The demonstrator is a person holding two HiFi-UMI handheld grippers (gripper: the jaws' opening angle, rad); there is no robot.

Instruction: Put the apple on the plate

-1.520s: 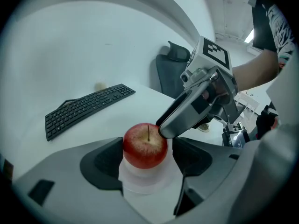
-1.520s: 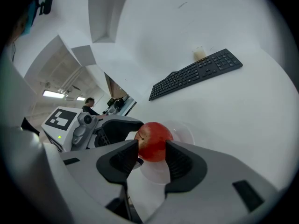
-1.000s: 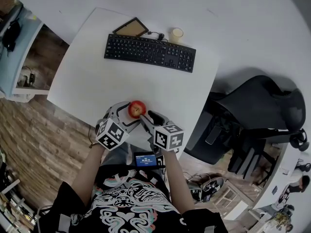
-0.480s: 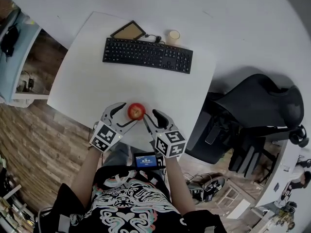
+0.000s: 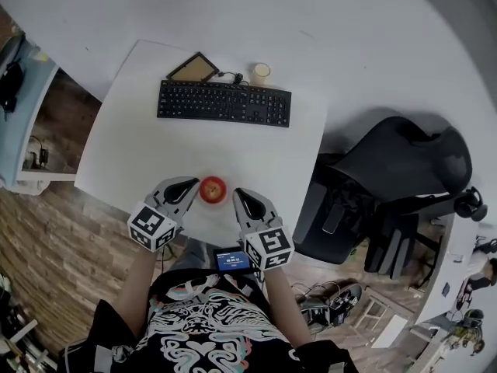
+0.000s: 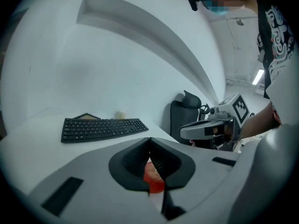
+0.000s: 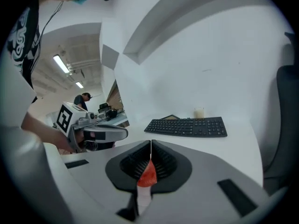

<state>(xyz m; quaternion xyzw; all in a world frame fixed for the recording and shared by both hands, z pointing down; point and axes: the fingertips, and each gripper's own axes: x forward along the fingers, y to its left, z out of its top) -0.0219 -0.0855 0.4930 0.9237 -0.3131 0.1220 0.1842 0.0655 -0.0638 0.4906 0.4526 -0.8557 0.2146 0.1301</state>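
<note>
Jaws: both pairs pressed together, nothing gripped
Grippers: two, left gripper [image 6: 149, 143] and right gripper [image 7: 151, 146], either side of the fruit
Apple [image 5: 213, 189]: one, red, on the table near its front edge, between the gripper tips
Table [image 5: 140, 142]: white, also bearing one black keyboard [image 5: 224, 103], one cup [image 5: 260, 73], one brown framed board [image 5: 194, 67]
Room: white wall, wood floor [image 5: 54, 231], one black chair [image 5: 400, 165]
</note>
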